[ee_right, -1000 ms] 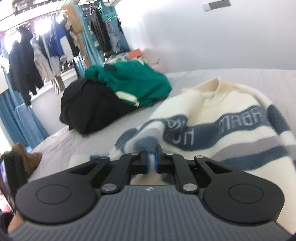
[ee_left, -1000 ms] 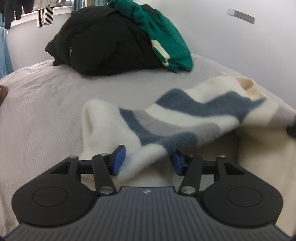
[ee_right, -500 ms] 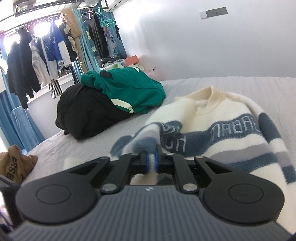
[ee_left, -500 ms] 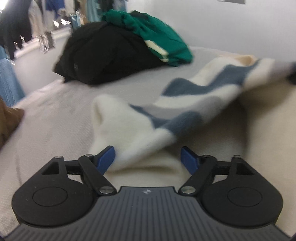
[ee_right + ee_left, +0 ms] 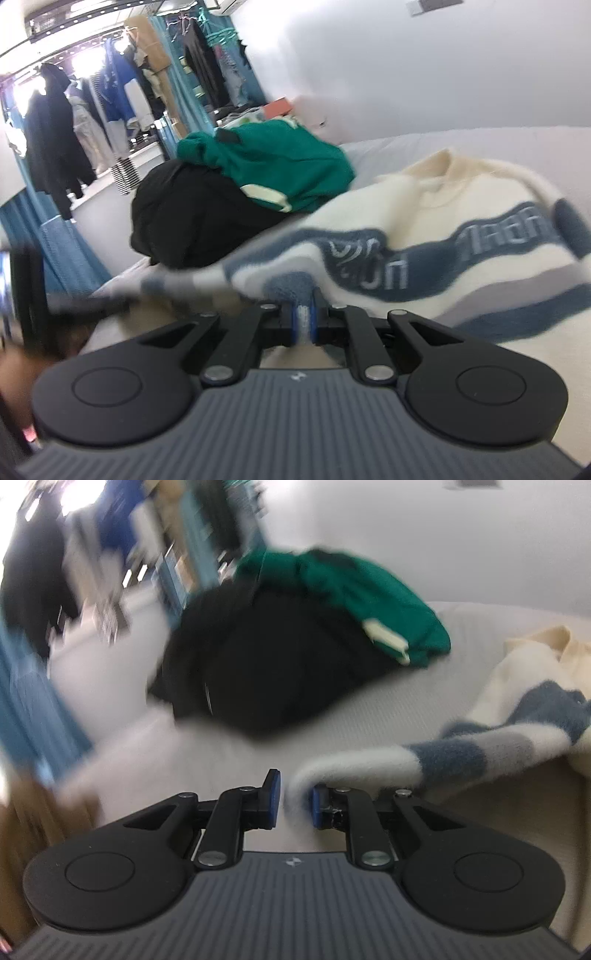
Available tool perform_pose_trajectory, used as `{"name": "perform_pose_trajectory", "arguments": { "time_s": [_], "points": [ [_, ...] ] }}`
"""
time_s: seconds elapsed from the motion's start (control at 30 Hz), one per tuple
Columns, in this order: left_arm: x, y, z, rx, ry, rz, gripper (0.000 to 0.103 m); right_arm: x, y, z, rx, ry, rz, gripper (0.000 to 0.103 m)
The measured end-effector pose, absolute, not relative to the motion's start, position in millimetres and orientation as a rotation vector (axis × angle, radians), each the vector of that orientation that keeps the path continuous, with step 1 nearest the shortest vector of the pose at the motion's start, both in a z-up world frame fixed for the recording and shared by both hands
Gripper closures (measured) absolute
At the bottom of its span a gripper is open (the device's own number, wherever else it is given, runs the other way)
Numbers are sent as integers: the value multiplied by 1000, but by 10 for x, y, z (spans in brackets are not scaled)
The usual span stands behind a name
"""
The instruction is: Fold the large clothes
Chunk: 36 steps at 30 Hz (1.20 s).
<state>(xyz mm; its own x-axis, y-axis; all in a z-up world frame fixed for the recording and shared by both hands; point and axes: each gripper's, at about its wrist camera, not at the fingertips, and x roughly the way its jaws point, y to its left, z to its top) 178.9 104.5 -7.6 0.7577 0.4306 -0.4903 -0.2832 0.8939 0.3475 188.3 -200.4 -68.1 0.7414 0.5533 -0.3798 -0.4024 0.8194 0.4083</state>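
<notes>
Sweater (image 5: 461, 236) lies on the bed (image 5: 388, 709). Your right gripper (image 5: 303, 320) fingers clamp its striped fabric. Your left gripper (image 5: 294, 802) fingers have just been closing, narrow around the cuff (image 5: 295, 790).

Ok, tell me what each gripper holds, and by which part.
Both hold the fluffy cream sweater with blue-grey stripes: left gripper its cuff, right gripper a striped fold.

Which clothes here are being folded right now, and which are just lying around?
Being folded:
- striped cream sweater
- left tool, just closed on the sweater's cuff
- right tool, shut on the sweater

Just lying around:
- green top on the black garment
- hanging clothes
- bed underneath
</notes>
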Motion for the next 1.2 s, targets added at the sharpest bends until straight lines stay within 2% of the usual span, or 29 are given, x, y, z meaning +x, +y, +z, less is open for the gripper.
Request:
{"name": "perform_pose_trajectory", "arguments": {
  "time_s": [0.17, 0.27, 0.37, 0.57, 0.63, 0.77, 0.83, 0.93, 1.03, 1.2],
  "points": [
    [2105, 1051, 595, 435, 531, 329, 83, 1929, -1717, -730, 282, 521, 641, 93],
    [2222, 870, 787, 528, 463, 314, 81, 1935, -1577, -753, 269, 527, 685, 93],
    [2337, 760, 695, 490, 466, 275, 80, 1929, -1496, -832, 223, 563, 702, 93],
    [2346, 798, -61, 340, 583, 250, 78, 1960, -1491, -1018, 182, 645, 712, 93],
    [2309, 873, -255, 292, 599, 260, 67, 1950, -1470, -1036, 166, 657, 713, 93],
    [2250, 1109, -494, 133, 633, 244, 56, 1946, -1402, -1087, 119, 681, 707, 93],
    [2208, 1221, -566, 58, 656, 231, 41, 1967, -1401, -1142, 109, 699, 699, 93],
    [2095, 1385, -536, -81, 696, 167, 27, 1983, -1408, -1169, 102, 708, 691, 93],
    [1910, 1584, -454, -255, 743, 68, 19, 1977, -1412, -1144, 104, 706, 687, 93],
    [1410, 2023, -395, -546, 708, 60, 18, 2007, -1442, -1137, 123, 704, 672, 93]
  ]
}}
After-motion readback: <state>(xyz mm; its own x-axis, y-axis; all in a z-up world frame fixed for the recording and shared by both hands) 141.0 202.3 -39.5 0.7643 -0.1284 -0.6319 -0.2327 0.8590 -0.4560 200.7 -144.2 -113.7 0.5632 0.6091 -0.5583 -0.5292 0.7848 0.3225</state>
